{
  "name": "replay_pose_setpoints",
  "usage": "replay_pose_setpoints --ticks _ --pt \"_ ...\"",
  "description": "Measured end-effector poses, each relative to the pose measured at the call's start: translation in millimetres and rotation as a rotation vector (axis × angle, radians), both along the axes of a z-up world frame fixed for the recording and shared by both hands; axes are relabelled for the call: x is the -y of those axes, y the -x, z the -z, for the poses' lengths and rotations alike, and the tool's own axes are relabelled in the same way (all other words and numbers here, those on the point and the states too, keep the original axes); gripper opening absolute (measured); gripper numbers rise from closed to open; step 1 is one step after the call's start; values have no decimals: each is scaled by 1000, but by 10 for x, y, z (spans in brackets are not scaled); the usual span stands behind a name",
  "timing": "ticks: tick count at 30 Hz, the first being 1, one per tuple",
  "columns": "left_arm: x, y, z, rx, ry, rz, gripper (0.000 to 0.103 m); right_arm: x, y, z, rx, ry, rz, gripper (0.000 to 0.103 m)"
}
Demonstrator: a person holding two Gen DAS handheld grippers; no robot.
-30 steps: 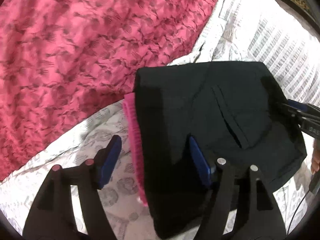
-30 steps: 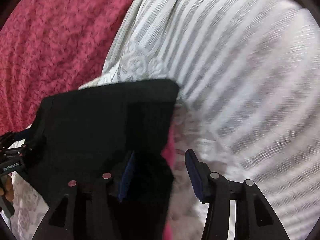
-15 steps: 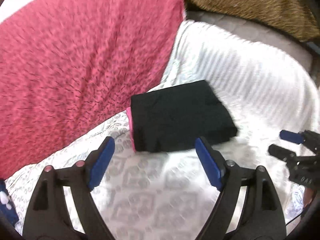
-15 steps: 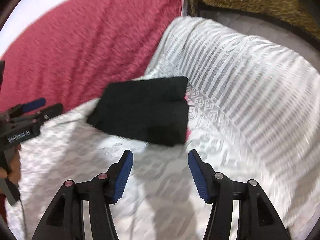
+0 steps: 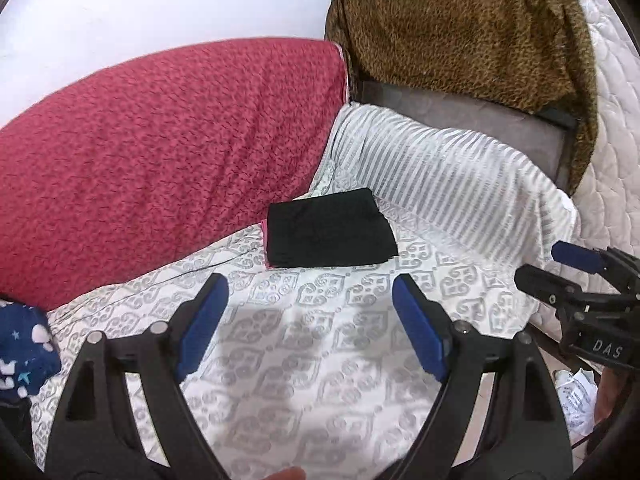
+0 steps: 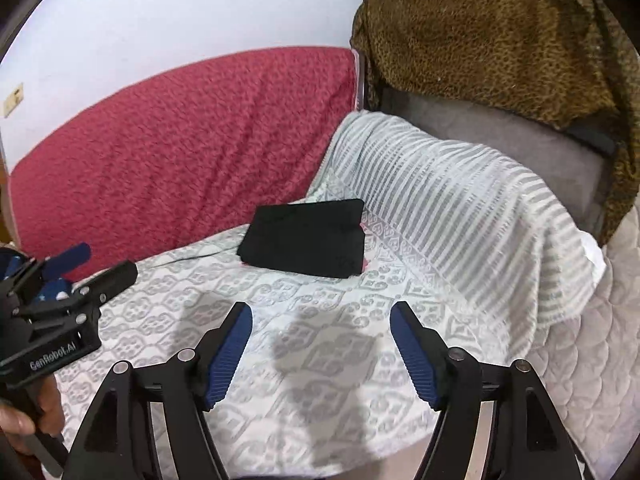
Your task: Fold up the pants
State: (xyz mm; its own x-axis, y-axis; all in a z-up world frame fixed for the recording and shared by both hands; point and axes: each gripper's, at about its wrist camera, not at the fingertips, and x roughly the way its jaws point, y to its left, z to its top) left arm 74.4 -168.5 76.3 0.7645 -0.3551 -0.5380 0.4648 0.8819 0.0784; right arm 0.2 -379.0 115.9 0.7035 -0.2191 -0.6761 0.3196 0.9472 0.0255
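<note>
Pants [image 5: 330,233] lie folded into a flat black rectangle on your bed [image 5: 304,360], toward its far edge, close to the corner where the red cover [image 5: 160,152] meets the striped pillow [image 5: 448,184]. A thin pink edge [image 5: 264,240] shows along the left side of the fold in the left wrist view (what it belongs to, you cannot tell from here).

Your left gripper [image 5: 310,308] hangs above the patterned sheet, on the near side of the pants and well apart from them. Its jaws stand wide, having just been opening, and only bare sheet shows between the blue pads [image 5: 200,328]. The pants sit beyond the fingertips, roughly centred between the two fingers.

Your right gripper [image 6: 321,330] is likewise clear of the cloth. Its jaws have also just been opening, nothing is between them, and the pants lie farther off, ahead and slightly left of the gap. In the left wrist view the same gripper shows at the right edge, over the near right side of the bed. In the right wrist view the left gripper shows at the left edge with a hand [image 6: 28,416] on its grip.

A leopard-print blanket [image 5: 460,32] drapes the frame behind the pillow. A dark blue starred cloth [image 5: 24,344] lies at the left edge of the bed.
</note>
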Motion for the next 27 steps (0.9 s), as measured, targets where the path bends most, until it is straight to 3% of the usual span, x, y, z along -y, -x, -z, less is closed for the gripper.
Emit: replay_pose_setpoints --ticks 10,16,27 --pt "-254 522 -16 8 18 -35 88 -408 495 -229 35 -34 -21 74" --pt "-319 664 -8 41 15 -87 88 -529 515 -161 16 -51 -54 74" --pt "-251 705 -12 38 18 -81 89 -588 521 -152 14 -52 -53 74"
